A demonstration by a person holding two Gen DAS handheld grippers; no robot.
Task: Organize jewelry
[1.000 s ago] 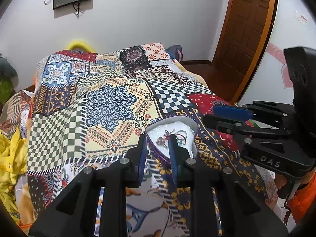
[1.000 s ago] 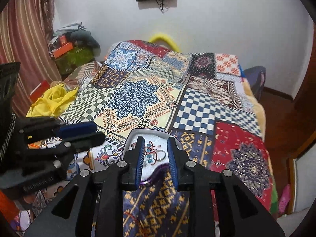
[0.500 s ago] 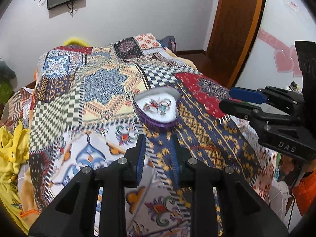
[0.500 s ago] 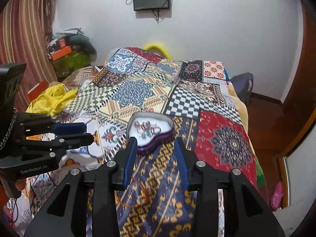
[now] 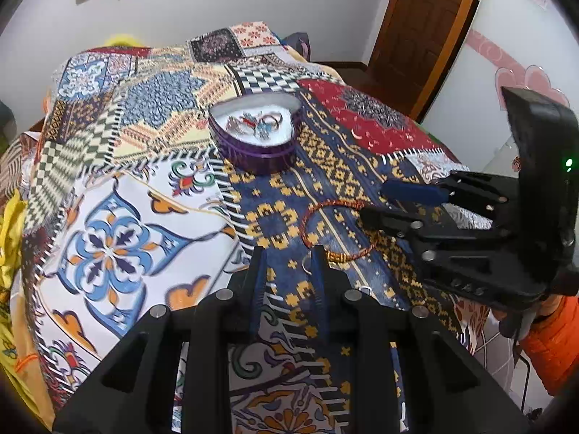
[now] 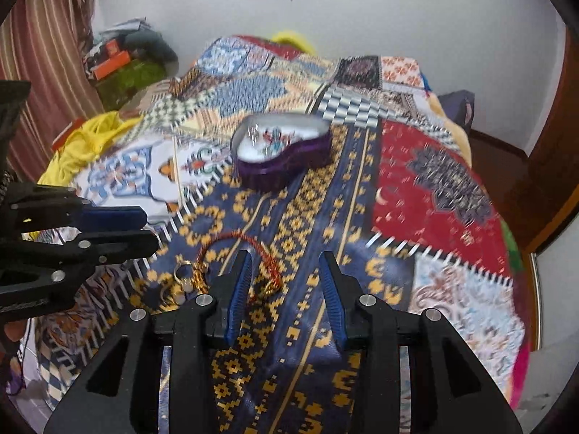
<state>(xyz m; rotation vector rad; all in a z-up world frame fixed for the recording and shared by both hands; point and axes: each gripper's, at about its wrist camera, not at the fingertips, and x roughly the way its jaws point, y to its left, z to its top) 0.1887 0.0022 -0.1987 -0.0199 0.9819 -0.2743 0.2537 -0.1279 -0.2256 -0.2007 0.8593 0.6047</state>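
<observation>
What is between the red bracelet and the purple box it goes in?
Nothing visible: only bare patterned bedspread lies between the red cord bracelet and the purple heart-shaped box, which stands open.

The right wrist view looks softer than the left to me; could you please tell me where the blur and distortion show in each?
Right wrist view: motion blur smears the patchwork bedspread and the purple heart-shaped box, while the right hand-held gripper stays crisp. Left wrist view: mostly sharp, the red cord bracelet readable, slight softness on the box; fisheye bends the door frame in it.
</observation>
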